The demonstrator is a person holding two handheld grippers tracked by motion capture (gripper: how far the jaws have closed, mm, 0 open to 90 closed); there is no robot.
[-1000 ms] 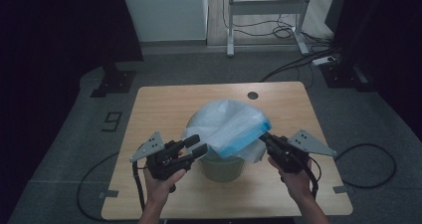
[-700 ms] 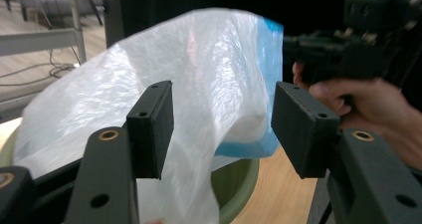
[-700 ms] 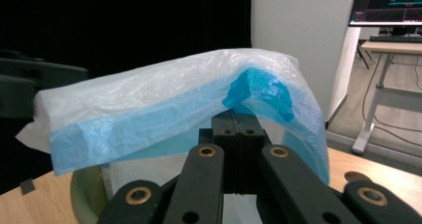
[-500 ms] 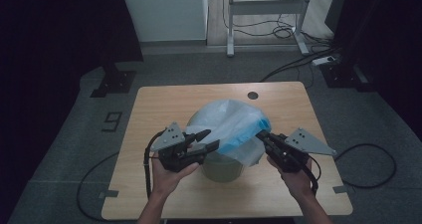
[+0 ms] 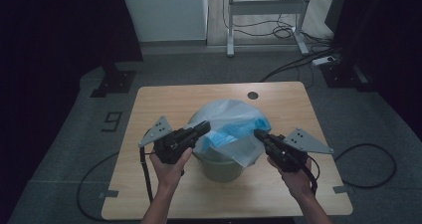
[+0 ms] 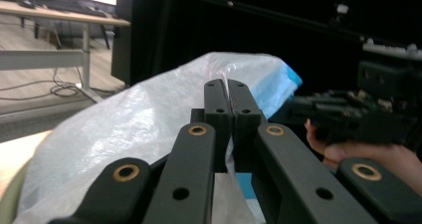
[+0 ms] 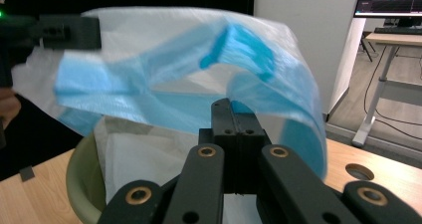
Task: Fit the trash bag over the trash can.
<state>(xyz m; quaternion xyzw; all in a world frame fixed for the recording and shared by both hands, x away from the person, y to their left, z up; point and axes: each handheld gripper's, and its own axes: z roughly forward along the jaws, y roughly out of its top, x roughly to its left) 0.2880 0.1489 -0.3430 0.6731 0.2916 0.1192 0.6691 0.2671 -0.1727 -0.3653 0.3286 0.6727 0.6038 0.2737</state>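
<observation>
A translucent white plastic bag with a blue band (image 5: 230,124) is spread over a small grey-green bin (image 5: 221,167) on the wooden table (image 5: 154,104). My left gripper (image 5: 204,128) is shut on the bag's left edge; in the left gripper view the film (image 6: 144,119) is pinched between the closed jaws (image 6: 229,102). My right gripper (image 5: 259,134) is shut on the bag's right edge; in the right gripper view its jaws (image 7: 233,115) clamp the blue rim (image 7: 164,92) above the bin (image 7: 82,184). The bag is held stretched between both grippers.
A round cable hole (image 5: 253,95) sits near the table's far edge. Cables (image 5: 370,159) trail on the grey floor beside the table. A white desk frame (image 5: 263,15) and a white panel (image 5: 164,10) stand beyond the table.
My left gripper has moved up and inward onto the bag's left edge and turned. The bag has been pulled wider and lower over the bin. The right gripper barely moved.
</observation>
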